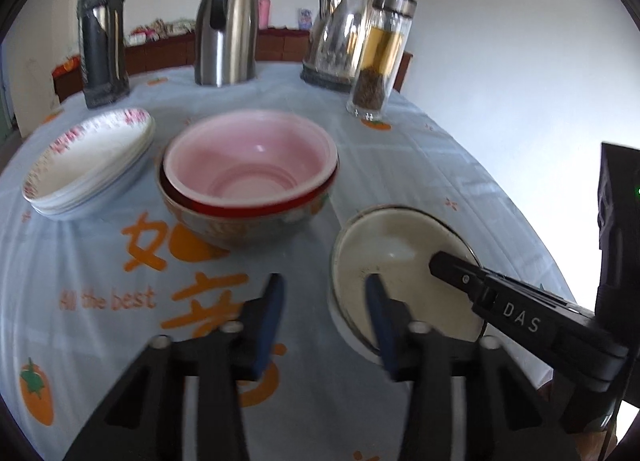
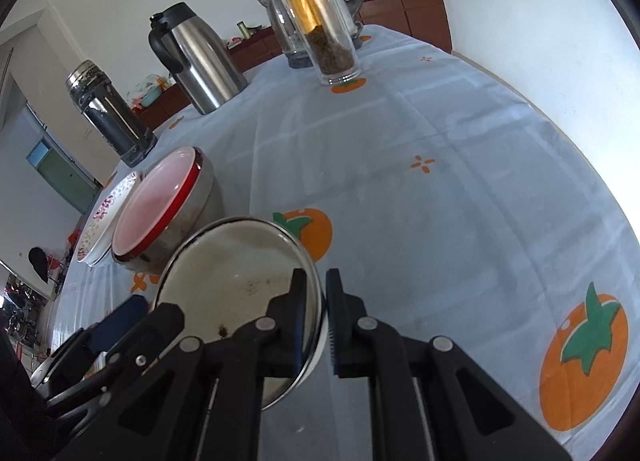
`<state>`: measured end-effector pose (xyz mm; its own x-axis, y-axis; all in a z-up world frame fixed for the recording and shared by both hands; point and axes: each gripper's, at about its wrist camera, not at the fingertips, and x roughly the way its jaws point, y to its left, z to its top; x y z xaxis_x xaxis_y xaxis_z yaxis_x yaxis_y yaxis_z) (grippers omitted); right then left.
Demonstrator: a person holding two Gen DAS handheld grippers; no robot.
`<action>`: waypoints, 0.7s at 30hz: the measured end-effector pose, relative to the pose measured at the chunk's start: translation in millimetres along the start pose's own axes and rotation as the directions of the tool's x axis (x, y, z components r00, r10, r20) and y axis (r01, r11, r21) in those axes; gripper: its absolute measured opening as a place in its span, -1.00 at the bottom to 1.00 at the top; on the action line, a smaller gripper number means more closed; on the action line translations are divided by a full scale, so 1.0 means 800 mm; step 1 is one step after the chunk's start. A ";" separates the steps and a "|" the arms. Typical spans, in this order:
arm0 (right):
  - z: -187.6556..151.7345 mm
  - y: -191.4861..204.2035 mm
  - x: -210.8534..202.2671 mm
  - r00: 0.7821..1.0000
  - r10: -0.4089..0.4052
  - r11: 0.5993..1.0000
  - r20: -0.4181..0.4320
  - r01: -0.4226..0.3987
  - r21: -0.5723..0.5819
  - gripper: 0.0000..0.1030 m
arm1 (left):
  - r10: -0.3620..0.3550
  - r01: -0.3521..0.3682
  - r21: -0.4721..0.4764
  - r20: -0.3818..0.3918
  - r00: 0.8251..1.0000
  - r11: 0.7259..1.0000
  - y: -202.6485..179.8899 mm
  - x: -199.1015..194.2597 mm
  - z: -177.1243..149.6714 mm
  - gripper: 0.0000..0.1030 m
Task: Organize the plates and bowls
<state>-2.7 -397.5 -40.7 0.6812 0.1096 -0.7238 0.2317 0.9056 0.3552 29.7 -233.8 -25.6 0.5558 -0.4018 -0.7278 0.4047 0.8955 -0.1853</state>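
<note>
A cream enamel bowl (image 1: 396, 249) with a dark rim is tilted off the tablecloth. My right gripper (image 2: 318, 309) is shut on the enamel bowl's (image 2: 236, 261) right rim, one finger inside, one outside. My left gripper (image 1: 326, 301) is open and empty, just left of that bowl; its right finger overlaps the bowl's near edge. A pink bowl (image 1: 250, 159) sits nested in a red-rimmed patterned bowl (image 1: 244, 221) mid-table. A stack of white floral plates (image 1: 86, 165) lies to its left.
At the table's far side stand a dark flask (image 1: 102, 33), a steel jug (image 1: 228, 25), a glass kettle (image 1: 340, 33) and a glass tea bottle (image 1: 380, 57). The table edge runs close on the right, with a white wall beyond.
</note>
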 end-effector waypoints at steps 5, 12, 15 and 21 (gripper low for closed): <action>-0.001 0.003 0.000 1.000 0.015 1.000 0.000 -0.015 -0.006 -0.77 | -0.035 0.036 0.005 -0.014 0.999 0.999 -0.003 0.004 -0.003 -0.49; -0.004 0.009 0.000 1.000 -0.008 0.999 0.008 0.008 -0.034 -0.78 | -0.042 0.042 0.014 -0.002 0.999 0.999 -0.002 0.002 -0.003 -0.61; -0.005 0.011 -0.002 1.000 -0.017 0.999 0.023 0.018 -0.044 -0.80 | -0.038 0.038 0.014 -0.003 0.999 0.999 -0.001 0.002 -0.002 -0.66; -0.004 0.012 -0.011 0.998 0.011 0.999 0.059 -0.009 -0.034 -0.82 | -0.047 0.047 0.008 0.014 0.999 0.999 0.003 -0.009 0.000 -0.71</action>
<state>-8.6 -388.8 -32.8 0.7234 0.0954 -0.6839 0.2018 0.9180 0.3414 27.2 -228.6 -20.7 0.5462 -0.4462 -0.7089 0.4359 0.8741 -0.2143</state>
